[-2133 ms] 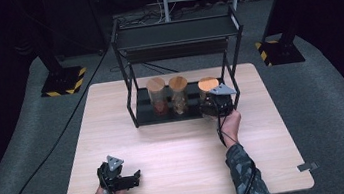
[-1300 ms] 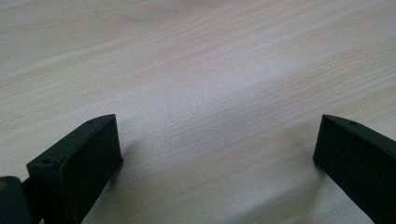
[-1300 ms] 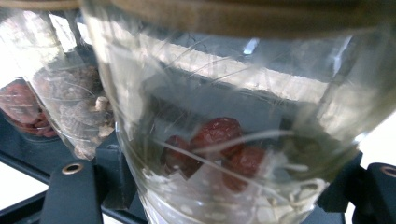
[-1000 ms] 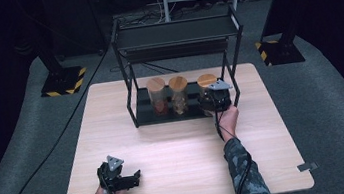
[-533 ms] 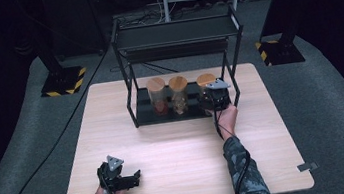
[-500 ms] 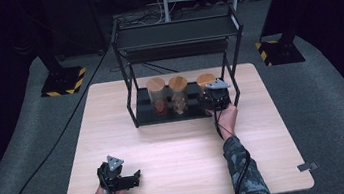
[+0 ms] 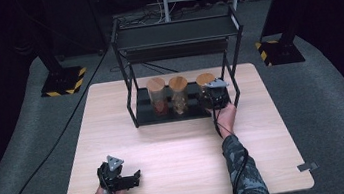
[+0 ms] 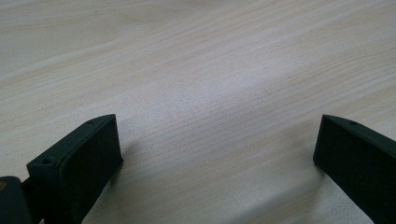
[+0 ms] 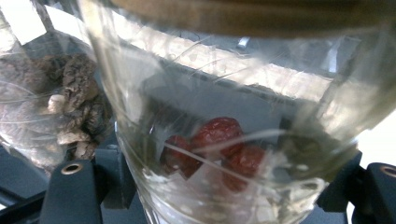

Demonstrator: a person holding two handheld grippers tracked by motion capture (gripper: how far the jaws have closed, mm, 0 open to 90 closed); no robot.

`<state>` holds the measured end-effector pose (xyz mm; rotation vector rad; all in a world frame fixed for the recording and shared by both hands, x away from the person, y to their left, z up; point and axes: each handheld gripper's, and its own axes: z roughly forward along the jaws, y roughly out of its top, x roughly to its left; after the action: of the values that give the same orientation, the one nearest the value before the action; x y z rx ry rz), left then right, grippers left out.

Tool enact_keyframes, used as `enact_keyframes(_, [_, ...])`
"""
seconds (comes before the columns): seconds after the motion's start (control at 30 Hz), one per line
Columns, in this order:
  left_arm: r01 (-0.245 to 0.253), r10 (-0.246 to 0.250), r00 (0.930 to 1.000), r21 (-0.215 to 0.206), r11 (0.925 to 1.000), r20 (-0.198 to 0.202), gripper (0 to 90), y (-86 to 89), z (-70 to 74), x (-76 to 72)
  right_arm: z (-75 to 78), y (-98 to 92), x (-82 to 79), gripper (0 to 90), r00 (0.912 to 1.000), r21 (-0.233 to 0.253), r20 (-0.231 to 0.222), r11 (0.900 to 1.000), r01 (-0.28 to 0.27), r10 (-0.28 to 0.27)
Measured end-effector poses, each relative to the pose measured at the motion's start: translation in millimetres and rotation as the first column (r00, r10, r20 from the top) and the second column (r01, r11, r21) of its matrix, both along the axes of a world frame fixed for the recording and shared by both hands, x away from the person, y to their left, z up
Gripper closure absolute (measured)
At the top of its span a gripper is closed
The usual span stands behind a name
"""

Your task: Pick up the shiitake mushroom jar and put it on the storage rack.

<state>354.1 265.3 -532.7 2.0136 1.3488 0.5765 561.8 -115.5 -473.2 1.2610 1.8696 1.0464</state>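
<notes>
We see the glass jar (image 9: pixel 224 140) — cork lid, red dried fruit inside — centre frame on the rack's (image 7: pixel 130 82) lower shelf, between the right gripper's (image 7: pixel 216 96) spread jaws, contact unclear. Since earlier it moved onto the shelf — left gripper (image 8: pixel 215 154) open, unmoved.

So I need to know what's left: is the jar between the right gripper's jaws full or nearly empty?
Nearly empty. The right gripper view shows the jar holding a few red dried fruits and pale bits at its bottom, with clear glass above up to the wooden lid.

A pale wooden table (image 7: pixel 176 147) sits mid-frame on grey carpet (image 7: pixel 332 106). A black two-tier metal rack (image 7: pixel 177 33) stands at its far edge. Yellow-and-black striped stand bases (image 7: pixel 63 82) flank it at upper left and right; beyond, the room is dark, possibly curtained.
</notes>
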Motion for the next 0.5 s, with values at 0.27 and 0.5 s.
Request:
enact_keyframes(0.27, [0.0,0.0,1.0,0.001,1.0,0.0,0.2,0.0,0.0,0.0,-2.6,-1.0,1.0,24.4,1.0,0.034,0.006,0.999,0.004,-0.004])
enact_keyframes(0.5, [0.0,0.0,1.0,0.0,1.0,0.0,0.2,0.0,0.0,0.0,-9.3,-3.7,1.3,24.4,0.9997,0.095,0.025,0.995,-0.006,0.004])
